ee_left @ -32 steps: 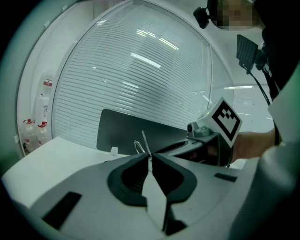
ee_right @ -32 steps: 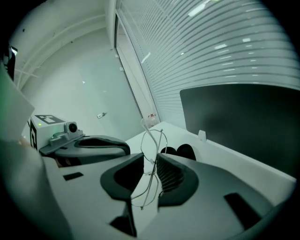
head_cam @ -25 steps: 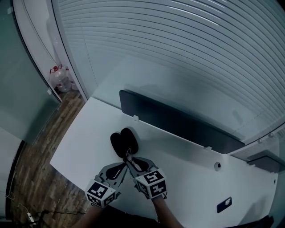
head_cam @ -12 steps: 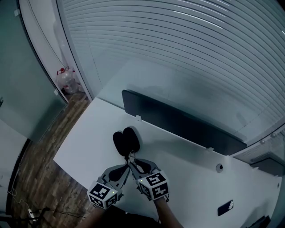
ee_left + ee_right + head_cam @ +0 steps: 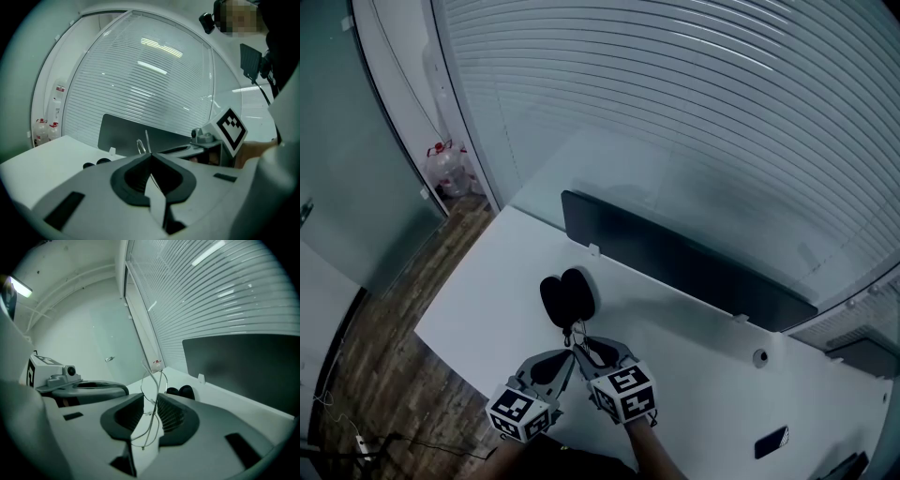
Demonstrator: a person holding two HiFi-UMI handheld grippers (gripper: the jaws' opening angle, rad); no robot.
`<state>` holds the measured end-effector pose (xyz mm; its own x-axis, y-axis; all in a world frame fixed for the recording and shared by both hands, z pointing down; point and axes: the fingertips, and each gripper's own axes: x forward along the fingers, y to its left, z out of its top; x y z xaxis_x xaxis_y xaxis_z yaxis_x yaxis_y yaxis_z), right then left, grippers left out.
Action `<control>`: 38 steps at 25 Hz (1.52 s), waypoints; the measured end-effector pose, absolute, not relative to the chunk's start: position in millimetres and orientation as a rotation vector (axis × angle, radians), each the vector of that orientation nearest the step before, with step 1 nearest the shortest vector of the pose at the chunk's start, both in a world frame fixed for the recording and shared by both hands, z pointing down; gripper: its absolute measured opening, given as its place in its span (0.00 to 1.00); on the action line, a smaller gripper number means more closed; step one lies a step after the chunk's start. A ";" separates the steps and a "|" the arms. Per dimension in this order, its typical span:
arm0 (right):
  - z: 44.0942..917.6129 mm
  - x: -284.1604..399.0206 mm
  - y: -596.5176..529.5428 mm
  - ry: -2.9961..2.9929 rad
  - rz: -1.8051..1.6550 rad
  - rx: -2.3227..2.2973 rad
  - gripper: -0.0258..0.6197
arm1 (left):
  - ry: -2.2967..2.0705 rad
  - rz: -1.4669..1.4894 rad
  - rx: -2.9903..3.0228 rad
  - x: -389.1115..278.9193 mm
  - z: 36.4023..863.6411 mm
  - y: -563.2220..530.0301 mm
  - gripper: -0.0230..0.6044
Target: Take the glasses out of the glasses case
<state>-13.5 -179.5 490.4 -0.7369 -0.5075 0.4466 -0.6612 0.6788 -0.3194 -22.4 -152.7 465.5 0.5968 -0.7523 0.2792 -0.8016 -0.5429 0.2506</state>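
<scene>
Two handheld grippers meet tip to tip low over a white desk, sharing a pair of thin wire-framed glasses. The left gripper has its jaws pinched together on one wire end of the frame. The right gripper clamps the frame, seemingly near the bridge. The glasses sit between the tips, just on the near side of the open black glasses case. Removal looks nearly done. To finish well, use light pressure, move both grippers together so the wire does not twist, and set the glasses down flat beside the case.
</scene>
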 end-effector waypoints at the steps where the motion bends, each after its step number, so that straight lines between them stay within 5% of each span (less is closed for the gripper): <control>1: 490.8 -13.6 -178.7 -2.570 0.670 0.924 0.19 | -1.252 0.196 2.476 -22.6 466.4 -151.6 0.06; 38: 481.4 -28.6 -45.6 -2.510 0.577 0.971 0.19 | -1.226 0.024 2.486 -41.2 457.2 -19.0 0.05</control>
